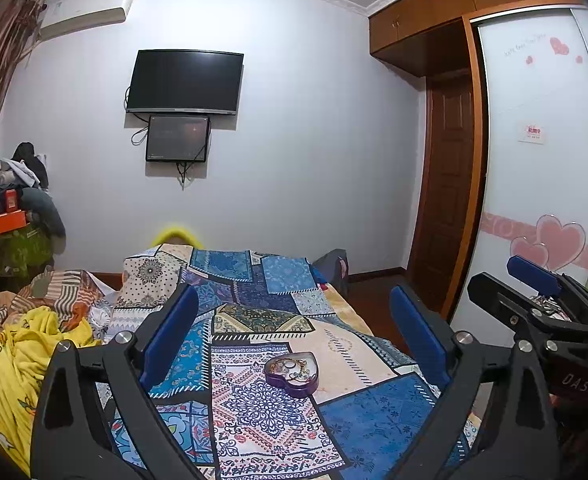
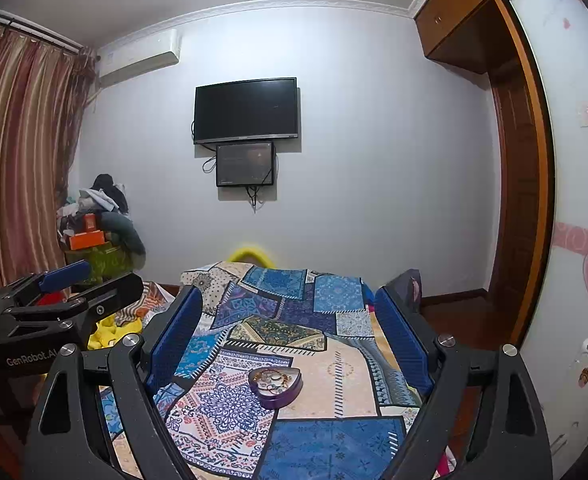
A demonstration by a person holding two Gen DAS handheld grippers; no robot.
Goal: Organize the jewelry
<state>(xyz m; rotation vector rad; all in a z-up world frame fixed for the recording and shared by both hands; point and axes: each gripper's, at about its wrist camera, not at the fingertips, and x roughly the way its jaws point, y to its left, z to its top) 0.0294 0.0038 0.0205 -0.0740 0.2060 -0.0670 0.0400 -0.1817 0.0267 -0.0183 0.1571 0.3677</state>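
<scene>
A yellow blanket (image 1: 21, 364) is seen bunched at the left of the bed. The left gripper (image 1: 294, 332) is held above the patchwork bedspread (image 1: 366, 420) with its blue fingers (image 1: 169, 332) spread wide and nothing between them. A purple heart-shaped box (image 1: 292, 374) with jewelry (image 1: 289, 367) inside is set on the bedspread. The right gripper (image 2: 289, 332) is also spread wide and empty. A white wardrobe door (image 1: 534, 160) is seen at the right.
</scene>
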